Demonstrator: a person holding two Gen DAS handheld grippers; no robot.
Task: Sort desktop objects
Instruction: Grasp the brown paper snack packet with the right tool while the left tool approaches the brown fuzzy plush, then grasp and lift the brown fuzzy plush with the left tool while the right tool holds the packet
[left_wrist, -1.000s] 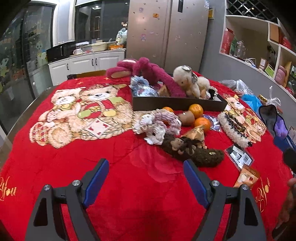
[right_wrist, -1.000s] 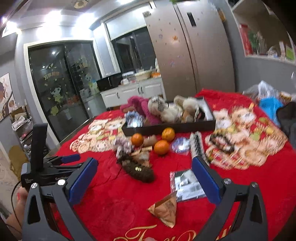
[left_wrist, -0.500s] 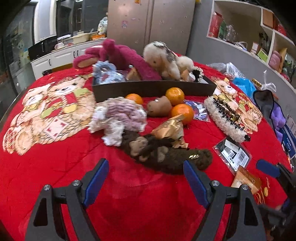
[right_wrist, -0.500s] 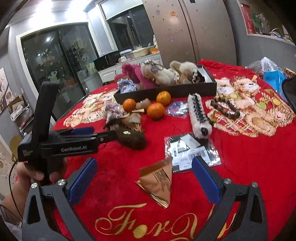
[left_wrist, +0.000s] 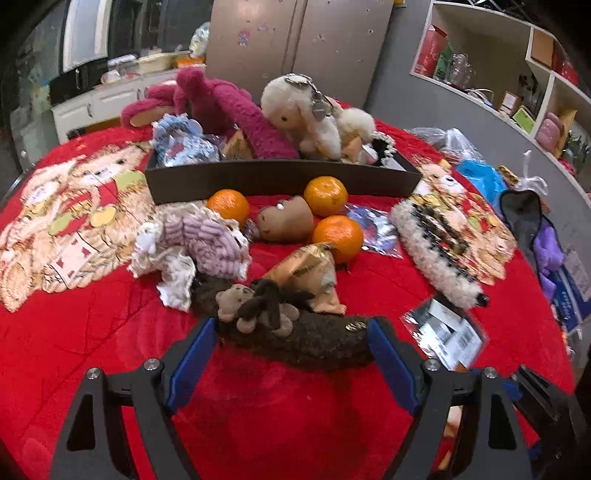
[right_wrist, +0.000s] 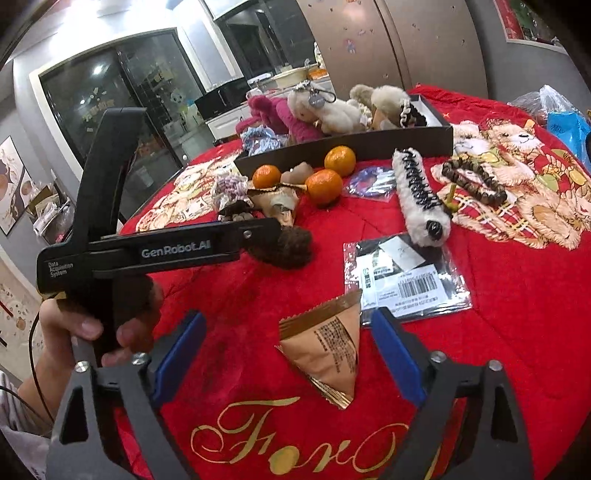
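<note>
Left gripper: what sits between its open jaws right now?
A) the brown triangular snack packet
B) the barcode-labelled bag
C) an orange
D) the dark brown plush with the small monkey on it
D: in the left wrist view the left gripper has its jaws spread on either side of the dark brown plush, not yet closed on it.

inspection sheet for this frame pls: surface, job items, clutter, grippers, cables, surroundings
Surface: red blanket with teddy-bear prints.
Job's things: dark tray holding plush toys; three oranges, brown monkey toy, gold snack packet, barcoded bag, fuzzy hair clip loose.
Clutter: bead bracelet, blue plastic bag.
Grippers: left gripper open, fingers either side of the monkey toy; right gripper open around the snack packet.
Cables: thin wire by the left hand.
Surroundings: fridge, wall shelves, kitchen counter.
</note>
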